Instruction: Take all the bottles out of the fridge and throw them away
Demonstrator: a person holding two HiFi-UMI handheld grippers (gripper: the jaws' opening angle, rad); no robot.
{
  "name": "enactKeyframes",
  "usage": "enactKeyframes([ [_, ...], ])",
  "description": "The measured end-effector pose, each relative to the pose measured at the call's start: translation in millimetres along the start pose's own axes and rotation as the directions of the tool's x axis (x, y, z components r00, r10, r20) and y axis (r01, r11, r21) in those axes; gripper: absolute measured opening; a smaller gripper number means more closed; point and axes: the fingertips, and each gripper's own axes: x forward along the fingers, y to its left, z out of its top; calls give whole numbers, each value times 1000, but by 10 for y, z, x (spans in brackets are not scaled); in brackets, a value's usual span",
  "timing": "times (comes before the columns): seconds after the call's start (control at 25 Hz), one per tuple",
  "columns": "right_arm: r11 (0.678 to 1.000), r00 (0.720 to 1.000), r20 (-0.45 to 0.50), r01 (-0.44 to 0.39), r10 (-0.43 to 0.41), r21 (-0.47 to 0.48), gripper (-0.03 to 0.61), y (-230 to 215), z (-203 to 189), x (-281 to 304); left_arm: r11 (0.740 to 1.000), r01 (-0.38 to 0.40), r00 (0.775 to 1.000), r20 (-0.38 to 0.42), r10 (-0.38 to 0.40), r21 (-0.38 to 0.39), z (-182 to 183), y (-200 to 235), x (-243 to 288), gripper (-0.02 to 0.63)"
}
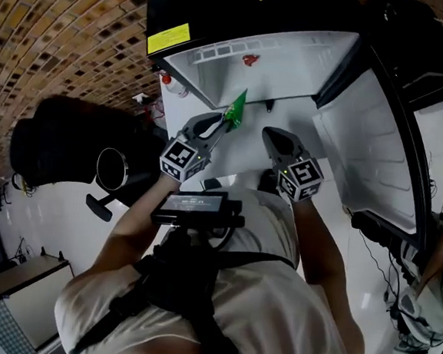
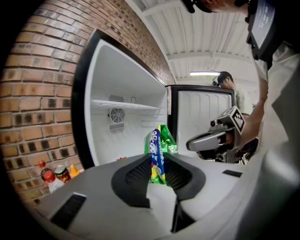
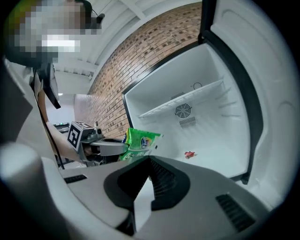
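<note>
Thin packet (image 2: 159,149) pinched just outside the fridge (image 3: 224,140): it may slip.
The left tool (image 2: 157,161) is closed on the green packet by one thin edge, so a quick swing could shake it loose. The right tool (image 3: 150,160), beside it, is closed on nothing and might knock it. Inside the fridge I see only a red scrap (image 3: 190,154). The bottles (image 2: 48,178) stand outside, at the fridge's left, and may be overlooked.

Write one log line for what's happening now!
left gripper: shut on green packet | right gripper: shut, empty | fridge: open
</note>
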Motion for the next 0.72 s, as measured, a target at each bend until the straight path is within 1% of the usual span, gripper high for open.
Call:
enactKeyframes([
  [0.12, 999, 999, -17, -45, 44, -18, -11, 192, 17, 236, 997, -5, 999, 45, 9, -76, -74, 95, -285, 80],
  [0.24, 994, 994, -35, -109, 108, -21, -11, 435, 23, 487, 981, -18, 994, 101, 38, -194, -204, 237, -586, 80],
  [0.28, 992, 991, -40, -126, 126, -20, -11, 514, 21, 566, 976, -31, 992, 109, 55, -216, -246, 292, -688, 80],
  [0.48, 978, 977, -59, -205, 203, -38, -11, 939, 43, 904, 964, -120, 983, 107, 148, -236, -429, 529, -1141, 80],
  [0.72, 955, 952, -131, -288, 277, -72, -11, 1352, -48, 1173, 931, -233, 960, 87, 267, -282, -725, 718, -1603, 80],
])
